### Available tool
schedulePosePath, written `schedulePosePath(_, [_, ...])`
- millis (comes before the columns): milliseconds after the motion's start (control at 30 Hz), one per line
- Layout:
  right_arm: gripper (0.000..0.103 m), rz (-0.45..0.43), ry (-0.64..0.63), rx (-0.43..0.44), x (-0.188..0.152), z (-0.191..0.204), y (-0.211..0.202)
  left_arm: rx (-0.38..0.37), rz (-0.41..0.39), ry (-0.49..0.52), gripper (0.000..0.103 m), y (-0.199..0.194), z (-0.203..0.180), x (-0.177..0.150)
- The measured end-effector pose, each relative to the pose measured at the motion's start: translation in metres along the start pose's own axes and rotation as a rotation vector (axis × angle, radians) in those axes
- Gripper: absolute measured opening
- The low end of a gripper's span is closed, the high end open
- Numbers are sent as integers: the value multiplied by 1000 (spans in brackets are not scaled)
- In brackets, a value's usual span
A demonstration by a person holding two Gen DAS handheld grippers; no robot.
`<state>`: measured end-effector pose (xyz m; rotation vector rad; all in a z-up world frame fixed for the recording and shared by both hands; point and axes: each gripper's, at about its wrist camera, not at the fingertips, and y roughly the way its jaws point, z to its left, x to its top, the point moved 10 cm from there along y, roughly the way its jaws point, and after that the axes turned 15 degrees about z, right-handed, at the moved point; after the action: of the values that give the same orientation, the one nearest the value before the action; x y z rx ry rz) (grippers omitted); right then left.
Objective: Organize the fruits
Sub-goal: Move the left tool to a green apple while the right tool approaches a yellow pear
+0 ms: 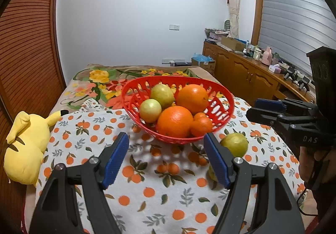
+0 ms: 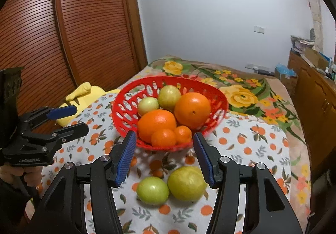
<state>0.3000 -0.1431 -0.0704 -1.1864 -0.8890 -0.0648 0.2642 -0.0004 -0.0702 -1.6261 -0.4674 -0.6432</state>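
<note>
A red slotted basket (image 1: 227, 98) (image 2: 119, 112) stands on the orange-print cloth and holds two big oranges (image 1: 175, 121), two small oranges and two green fruits (image 1: 150, 110). On the cloth in front of it lie a yellow-green lemon (image 2: 187, 183) (image 1: 235, 143) and a green fruit (image 2: 152, 190). My left gripper (image 1: 167, 143) is open and empty, just short of the basket. My right gripper (image 2: 163, 145) is open and empty above the two loose fruits. Each gripper shows at the edge of the other's view.
A yellow plush toy (image 1: 25, 150) lies at the cloth's left edge. A floral blanket (image 2: 241, 87) covers the bed behind the basket. A slatted wooden wardrobe (image 2: 73, 24) stands left; a cluttered wooden cabinet (image 1: 252, 72) runs along the right.
</note>
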Motion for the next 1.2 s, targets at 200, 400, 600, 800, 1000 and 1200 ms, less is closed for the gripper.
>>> schedulePosePath(200, [58, 5, 19, -13, -21, -11, -7, -7, 39, 6, 74, 13, -17, -13])
schedulePosePath(400, [58, 18, 44, -35, -36, -28, -8, -41, 91, 42, 74, 36, -44, -23])
schedulePosePath(600, [58, 29, 75, -40, -48, -43, -5, -77, 149, 82, 74, 60, -74, -31])
schedulePosePath(800, [58, 41, 89, -42, -55, -48, -1, -101, 202, 112, 74, 82, -92, -38])
schedulePosePath(1000, [58, 46, 101, -39, -59, -53, 1, -123, 255, 119, 74, 100, -97, -43])
schedulePosePath(1200, [58, 52, 99, -40, -59, -52, 3, -145, 289, 121, 73, 111, -99, -46])
